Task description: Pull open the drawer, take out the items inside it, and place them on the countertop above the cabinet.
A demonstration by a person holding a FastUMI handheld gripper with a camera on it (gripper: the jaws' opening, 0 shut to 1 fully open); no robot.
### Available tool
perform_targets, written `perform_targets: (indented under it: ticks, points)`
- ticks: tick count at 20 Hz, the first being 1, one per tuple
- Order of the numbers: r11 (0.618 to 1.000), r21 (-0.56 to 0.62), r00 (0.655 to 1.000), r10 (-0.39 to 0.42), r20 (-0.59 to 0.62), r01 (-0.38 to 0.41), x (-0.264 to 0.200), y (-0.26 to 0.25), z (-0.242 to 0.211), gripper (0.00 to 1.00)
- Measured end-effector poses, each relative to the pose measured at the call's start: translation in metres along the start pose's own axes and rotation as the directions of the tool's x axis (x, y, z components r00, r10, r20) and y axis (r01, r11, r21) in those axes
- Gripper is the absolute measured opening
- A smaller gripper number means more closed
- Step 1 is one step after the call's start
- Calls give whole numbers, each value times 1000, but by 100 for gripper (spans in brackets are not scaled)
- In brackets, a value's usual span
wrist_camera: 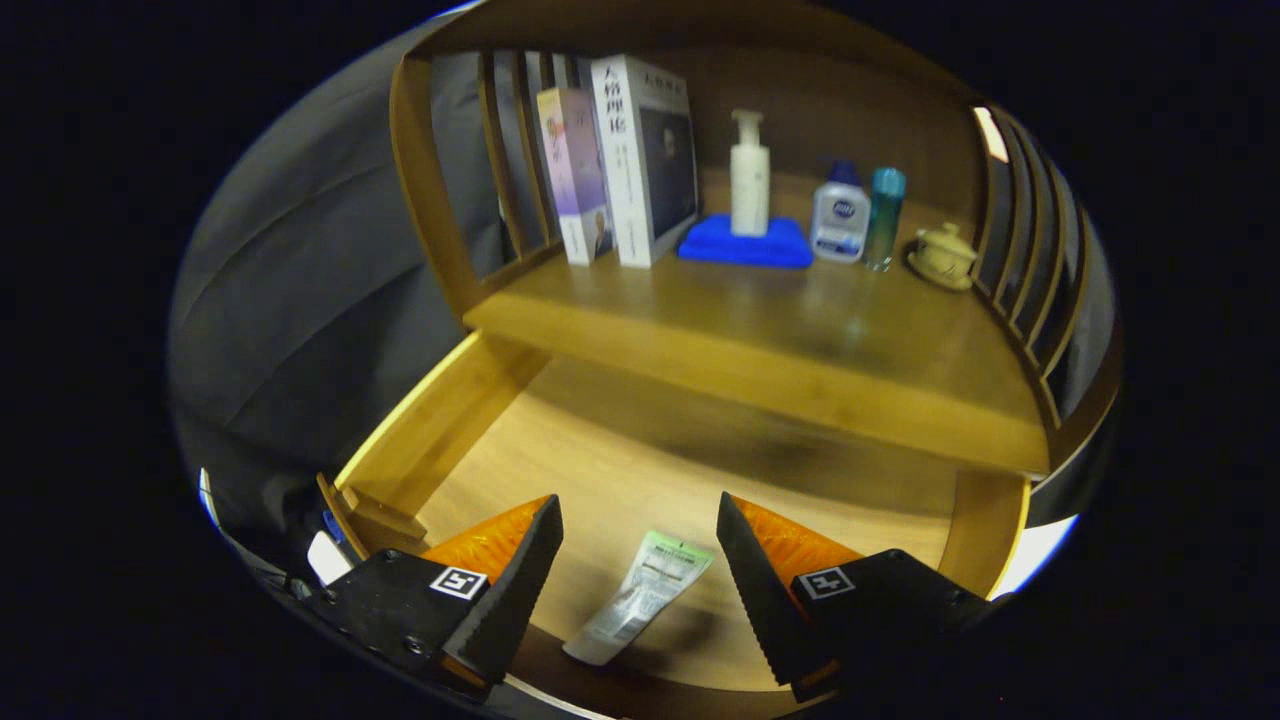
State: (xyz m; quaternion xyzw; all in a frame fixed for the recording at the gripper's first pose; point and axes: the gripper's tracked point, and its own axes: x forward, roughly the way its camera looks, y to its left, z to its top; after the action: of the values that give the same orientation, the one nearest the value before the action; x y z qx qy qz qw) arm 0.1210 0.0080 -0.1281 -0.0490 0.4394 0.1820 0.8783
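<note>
Fingers (530, 590) of my gripper (640, 590) are wide open over the flat tube (640, 598) in the drawer (440, 420), so I might pinch badly and it slips away.

Drawer (470, 400): pulled open, wooden floor bare but for one tube (640, 598) lying flat. Tongs (640, 560): spread wide above it, tube between them, untouched. Tabletop (800, 340): two upright books (620, 165), pump bottle (749, 175) on blue cloth (745, 250), two small bottles (858, 215), lidded cup (942, 257).
</note>
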Motion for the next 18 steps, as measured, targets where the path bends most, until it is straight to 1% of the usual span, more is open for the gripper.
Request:
perform_targets:
  ticks: [2,4,6,8,10,11,14,17,18]
  points:
    - [1000,-2,997,18,-71,-18,8,1,-13,96]
    - [999,14,987,44,-156,-42,16,3,-26,96]
    - [999,12,978,41,-207,-39,22,-4,-33,95]
    - [998,21,966,66,-248,-62,27,-2,-37,96]
    - [997,1,949,78,-305,-81,31,-3,-50,97]
    - [997,-16,941,70,-330,-79,33,-6,-57,97]
    - [997,-42,934,50,-355,-69,39,-13,-66,96]
    - [995,-26,917,74,-392,-91,39,-11,-74,96]
    - [994,-25,908,83,-412,-102,40,-9,-79,92]
